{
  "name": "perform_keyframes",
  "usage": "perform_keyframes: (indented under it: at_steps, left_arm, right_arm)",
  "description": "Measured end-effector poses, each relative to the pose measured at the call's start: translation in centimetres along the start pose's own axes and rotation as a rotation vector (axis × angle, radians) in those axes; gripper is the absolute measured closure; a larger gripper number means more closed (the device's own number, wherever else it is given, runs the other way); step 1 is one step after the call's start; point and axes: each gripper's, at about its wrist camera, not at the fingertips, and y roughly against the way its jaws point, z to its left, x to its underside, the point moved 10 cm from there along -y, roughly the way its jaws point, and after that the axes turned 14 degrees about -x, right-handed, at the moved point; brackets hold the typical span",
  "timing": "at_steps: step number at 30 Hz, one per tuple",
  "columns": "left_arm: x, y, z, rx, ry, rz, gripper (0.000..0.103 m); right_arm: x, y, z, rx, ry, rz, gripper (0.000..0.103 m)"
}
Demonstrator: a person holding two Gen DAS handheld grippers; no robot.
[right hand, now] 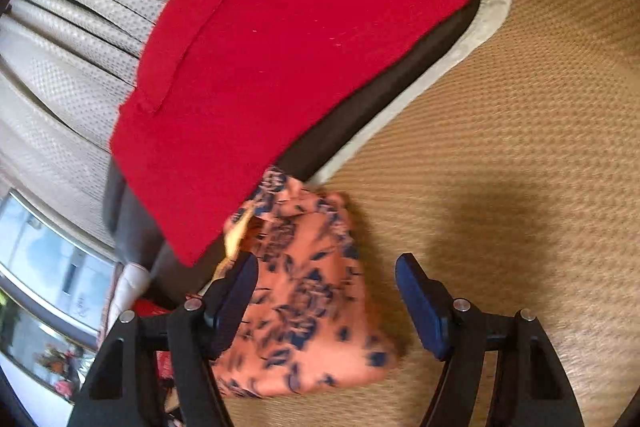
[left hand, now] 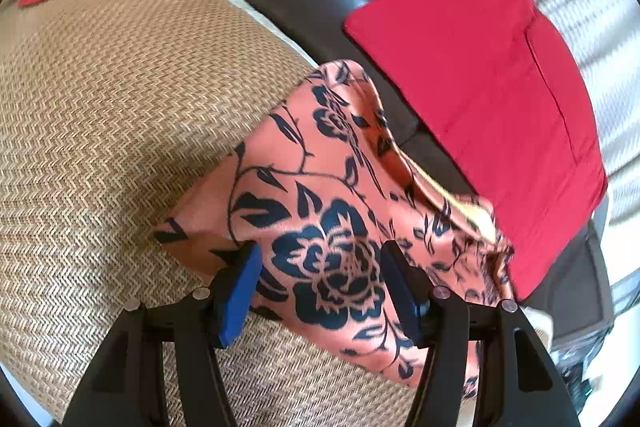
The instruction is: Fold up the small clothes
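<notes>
Now the floral garment [left hand: 320, 227] lies folded on the woven mat [left hand: 100, 147] beside the red garment [left hand: 480, 87], and with both the left claw [left hand: 320, 291] and right claw [right hand: 326, 299] apart and empty, each should pinch one edge cleanly.

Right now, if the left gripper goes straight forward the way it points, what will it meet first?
Most likely the floral garment: it lies between and just ahead of the open fingers of the left gripper, on the woven mat. The red folded cloth lies farther on. Depth is uncertain.
</notes>
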Motion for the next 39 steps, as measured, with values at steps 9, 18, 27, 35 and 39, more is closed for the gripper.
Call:
perform_keyframes:
  at_steps: [9, 18, 27, 35, 39]
  left_arm:
    - [-4.2, 3.4, 4.0, -0.185, -0.002, -0.200, 0.026]
    - [-4.3, 0.0, 2.9, -0.288, -0.269, -0.173, 0.027]
    - [1.1, -0.5, 0.7, -0.495, -0.755, -0.253, 0.063]
    - [5.9, 3.0, 3.5, -0.479, -0.912, -0.190, 0.064]
    - [8.1, 5.0, 5.2, -0.418, -0.925, -0.157, 0.063]
  right_arm:
    - [2.6, -5.2, -0.4, 0.070, 0.059, 0.198, 0.027]
    - [5.2, -8.9, 0.8, 0.194, 0.272, 0.274, 0.039]
    - [8.2, -9.2, 1.3, 0.362, 0.530, 0.315, 0.067]
    - [11.9, -4.2, 0.9, 0.407, 0.611, 0.366, 0.067]
    - [14.1, -0.6, 0.1, 0.393, 0.571, 0.413, 0.067]
